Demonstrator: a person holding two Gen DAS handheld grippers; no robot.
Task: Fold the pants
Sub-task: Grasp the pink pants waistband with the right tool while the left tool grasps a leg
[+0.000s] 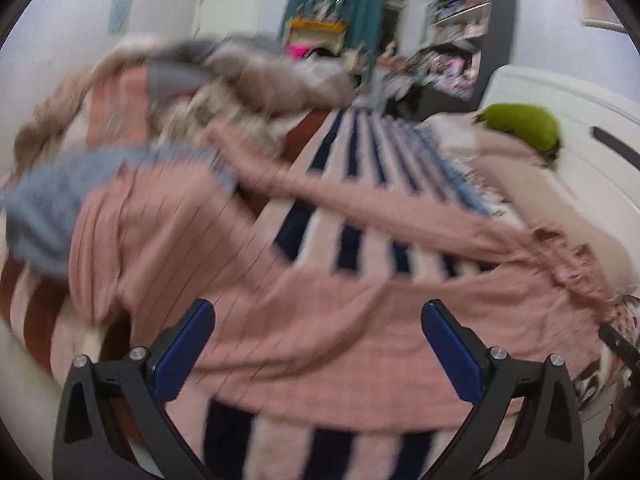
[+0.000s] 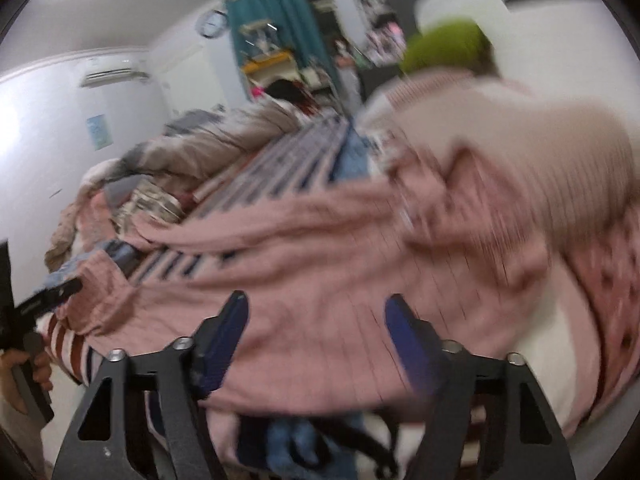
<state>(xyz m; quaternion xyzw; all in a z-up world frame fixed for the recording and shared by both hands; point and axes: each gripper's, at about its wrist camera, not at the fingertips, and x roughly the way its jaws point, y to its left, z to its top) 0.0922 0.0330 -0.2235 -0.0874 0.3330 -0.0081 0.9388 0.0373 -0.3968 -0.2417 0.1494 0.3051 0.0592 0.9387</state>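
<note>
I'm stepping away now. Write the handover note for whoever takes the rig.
Left claw: open, above the near edge of the pink pants, gripping nothing.
Right claw: jaws apart over the same pants; no grip visible, though the picture is blurred.
Pants: spread across the striped bedcover, legs splayed apart, other clothes piled around.
Done: pants laid out, no fold yet.
Left: all folds.

One pink pants (image 1: 304,320), two grippers (image 1: 318,344).
</note>
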